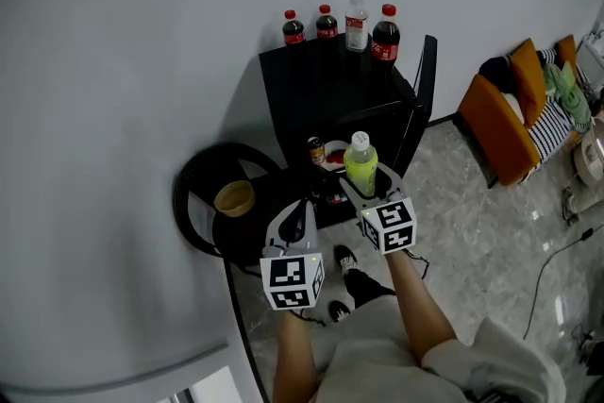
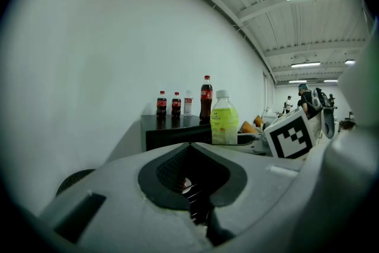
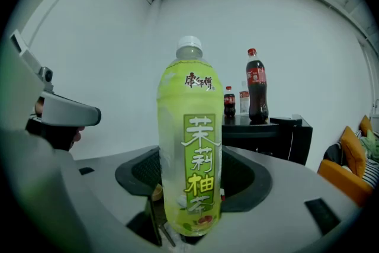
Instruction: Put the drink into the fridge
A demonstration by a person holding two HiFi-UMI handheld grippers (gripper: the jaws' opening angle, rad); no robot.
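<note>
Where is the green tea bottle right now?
The bottle stands upright in the right gripper, head view centre-right, in front of the fridge.

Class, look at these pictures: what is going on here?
A person stands at a small black fridge with its door open. The right hand-held gripper is shut on a green tea bottle, upright in front of the fridge, not yet inside. The left hand-held gripper is shut and empty. Four bottles stand on the fridge.
</note>
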